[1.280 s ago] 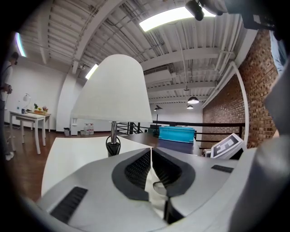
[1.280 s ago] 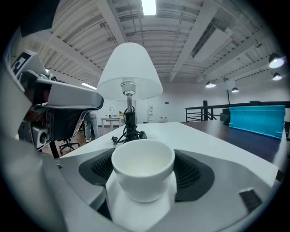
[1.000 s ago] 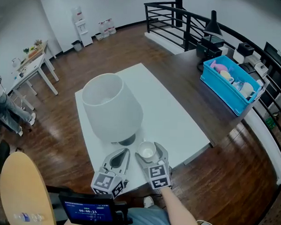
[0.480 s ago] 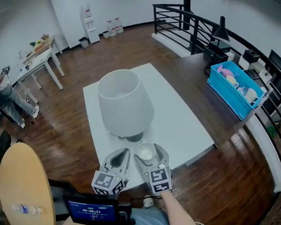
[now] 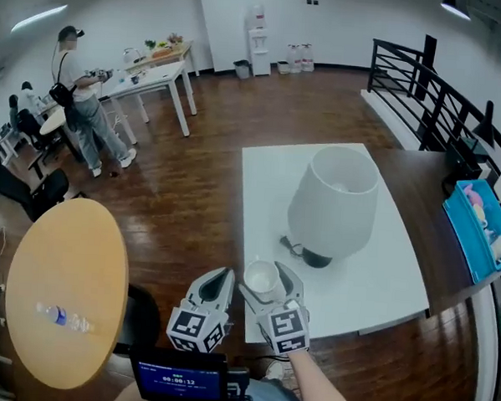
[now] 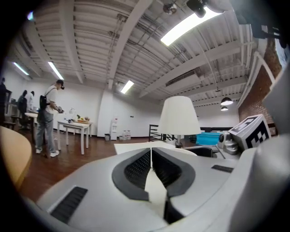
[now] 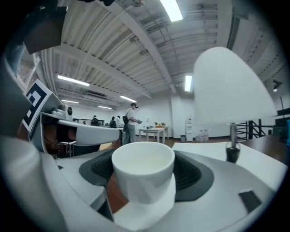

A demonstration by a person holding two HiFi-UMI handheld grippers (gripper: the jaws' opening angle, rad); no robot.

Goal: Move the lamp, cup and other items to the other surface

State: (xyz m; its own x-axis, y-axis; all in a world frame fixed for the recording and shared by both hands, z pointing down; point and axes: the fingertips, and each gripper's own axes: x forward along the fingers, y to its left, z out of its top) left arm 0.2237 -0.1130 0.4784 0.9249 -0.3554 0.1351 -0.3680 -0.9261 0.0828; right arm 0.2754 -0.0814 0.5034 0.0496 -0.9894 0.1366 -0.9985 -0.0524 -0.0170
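Observation:
A white cup (image 5: 263, 280) sits between the jaws of my right gripper (image 5: 267, 278), which is shut on it; the cup (image 7: 143, 174) fills the middle of the right gripper view, held upright. My left gripper (image 5: 219, 279) is beside it on the left, shut with nothing in it; its pads meet in the left gripper view (image 6: 151, 156). Both hang over the near left corner of the white table (image 5: 267, 205). A white-shaded lamp (image 5: 334, 200) stands on that table, its dark base (image 5: 317, 258) just right of the grippers. A round wooden table (image 5: 62, 286) lies to the left.
A plastic bottle (image 5: 64, 318) lies on the round table. A blue bin (image 5: 482, 229) of items sits on a dark surface at the right, by a black railing (image 5: 424, 87). People stand near white tables (image 5: 152, 77) at the far left. A screen (image 5: 178, 376) is near my body.
The view has swung to the left: the white table and lamp have slid right, and the round wooden table has come further into sight. Both grippers hold the same pose, the cup still gripped.

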